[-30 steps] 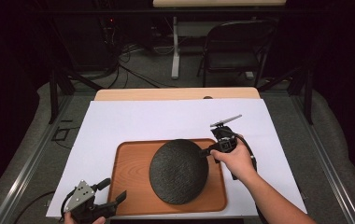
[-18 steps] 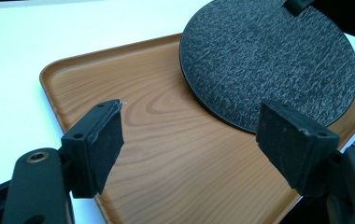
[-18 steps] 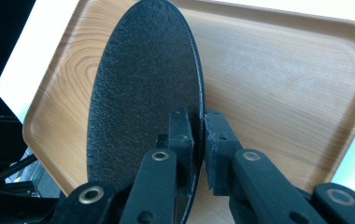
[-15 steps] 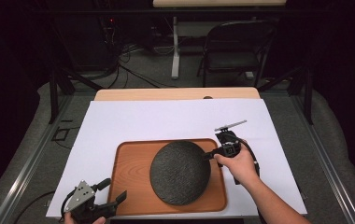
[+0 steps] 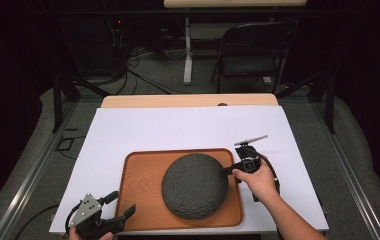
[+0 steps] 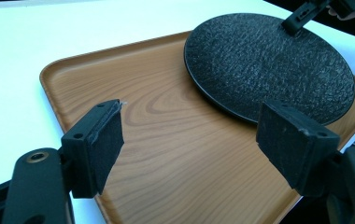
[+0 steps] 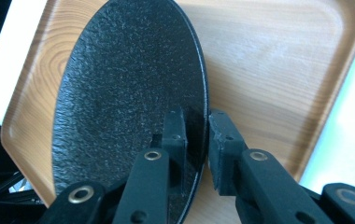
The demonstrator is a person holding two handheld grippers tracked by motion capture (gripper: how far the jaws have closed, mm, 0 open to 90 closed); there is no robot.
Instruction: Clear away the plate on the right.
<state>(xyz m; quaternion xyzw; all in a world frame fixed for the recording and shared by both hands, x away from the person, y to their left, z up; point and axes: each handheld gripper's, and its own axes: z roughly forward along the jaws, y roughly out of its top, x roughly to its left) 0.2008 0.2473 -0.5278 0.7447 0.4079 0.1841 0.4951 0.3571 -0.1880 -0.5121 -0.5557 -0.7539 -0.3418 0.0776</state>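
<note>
A round black textured plate [image 5: 194, 186] lies on the right half of a wooden tray [image 5: 138, 185]. My right gripper [image 5: 226, 172] reaches in from the right at the plate's right rim. In the right gripper view the rim of the plate [image 7: 129, 93] stands between the jaws of that gripper [image 7: 196, 126], which have just been opening; a thin gap shows beside the pads. My left gripper [image 5: 121, 203] hangs open at the tray's near left corner. Its jaws [image 6: 189, 140] frame bare tray wood [image 6: 157, 154], with the plate [image 6: 269, 65] beyond them.
The tray sits on a white sheet [image 5: 188, 132] that covers the table. A wooden table edge [image 5: 188, 101] shows at the back. A folding chair [image 5: 250, 55] and cables stand on the floor behind. Metal rails [image 5: 28, 175] run along the sides.
My right hand has sunk a little toward the tray with the plate's right rim, and the plate now lies flatter. The left gripper has stayed in place.
</note>
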